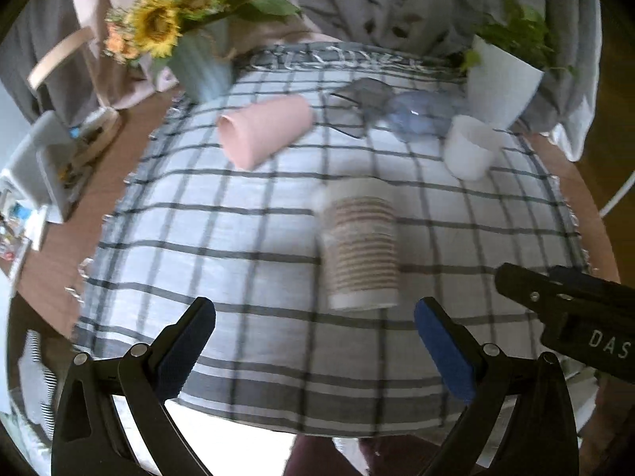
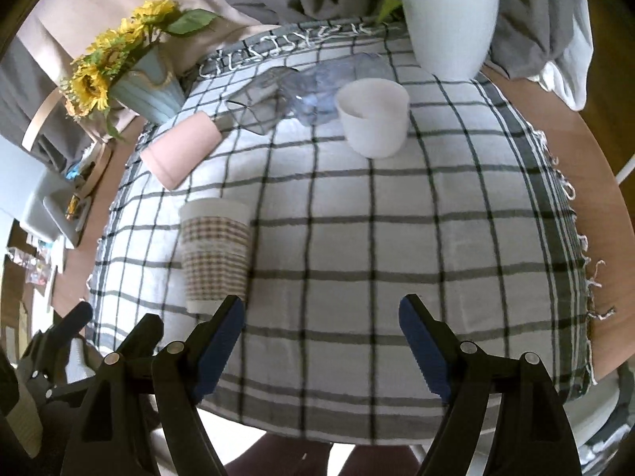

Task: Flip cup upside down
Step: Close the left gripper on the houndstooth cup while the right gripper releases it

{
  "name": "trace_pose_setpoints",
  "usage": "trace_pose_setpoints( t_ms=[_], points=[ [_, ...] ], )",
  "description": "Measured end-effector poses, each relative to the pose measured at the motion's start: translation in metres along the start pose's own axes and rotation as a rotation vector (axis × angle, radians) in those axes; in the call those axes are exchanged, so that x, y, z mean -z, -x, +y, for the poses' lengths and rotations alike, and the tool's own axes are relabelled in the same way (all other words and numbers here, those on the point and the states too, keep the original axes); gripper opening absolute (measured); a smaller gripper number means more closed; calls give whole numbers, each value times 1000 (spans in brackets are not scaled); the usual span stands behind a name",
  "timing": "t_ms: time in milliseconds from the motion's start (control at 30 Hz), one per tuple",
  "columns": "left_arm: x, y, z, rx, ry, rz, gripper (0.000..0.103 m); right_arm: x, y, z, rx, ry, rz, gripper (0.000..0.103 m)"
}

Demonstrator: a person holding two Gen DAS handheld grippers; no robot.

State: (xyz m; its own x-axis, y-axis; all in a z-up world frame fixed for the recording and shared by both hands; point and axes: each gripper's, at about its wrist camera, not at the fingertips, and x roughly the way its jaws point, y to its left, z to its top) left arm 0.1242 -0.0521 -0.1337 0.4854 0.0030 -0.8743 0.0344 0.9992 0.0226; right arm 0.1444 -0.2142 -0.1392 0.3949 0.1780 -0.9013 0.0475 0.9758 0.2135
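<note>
Over at the left edge of the round table point(image 2: 587, 127), a pale blue ribbed vase point(image 1: 200, 69) of sunflowers point(image 1: 158, 25) is sitting just off the corner of the checked cloth point(image 1: 238, 261). Beside it, on the cloth, a pink cup point(image 1: 264, 131) is lying on its side with its mouth turned toward the left.

Moving inward, the left gripper point(image 1: 315, 351) is hanging low over the near edge of the cloth, its blue-padded fingers point(image 1: 184, 351) standing wide apart and touching nothing. Just ahead of them the checked paper cup point(image 1: 361, 248) is resting on the cloth; it is looking upright with the wide white rim on top, though the left wrist view is smeared with blur, so I would lean on the right wrist view for that.

Behind it, near the far edge, something grey and wiry point(image 1: 363, 97) and a clear bluish glass point(image 1: 418, 113) are lying together, too indistinct to name better. Next comes a white cup point(image 2: 373, 117) standing mouth up, and behind that a white planter point(image 2: 448, 25) with green leaves.

On the right, the right gripper point(image 2: 321, 341) is hovering over bare cloth, its jaws spread wide and holding nothing, with the paper cup just beyond its left finger point(image 2: 220, 347).
</note>
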Motion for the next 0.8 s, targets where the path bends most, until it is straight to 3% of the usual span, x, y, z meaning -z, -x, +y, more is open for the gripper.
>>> trace_pose_setpoints(
  t_ms=[400, 600, 733, 800],
  points=[
    [4, -38, -19, 13, 23, 41, 101, 3, -11, -35, -9, 21, 34, 80],
    [4, -56, -16, 26, 38, 49, 93, 4, -23, -37, 2, 12, 63, 80],
    [4, -61, -18, 53, 39, 58, 77, 5, -27, -34, 14, 32, 73, 80],
    [5, -65, -19, 59, 43, 71, 76, 5, -28, -34, 12, 33, 75, 80]
  ],
)
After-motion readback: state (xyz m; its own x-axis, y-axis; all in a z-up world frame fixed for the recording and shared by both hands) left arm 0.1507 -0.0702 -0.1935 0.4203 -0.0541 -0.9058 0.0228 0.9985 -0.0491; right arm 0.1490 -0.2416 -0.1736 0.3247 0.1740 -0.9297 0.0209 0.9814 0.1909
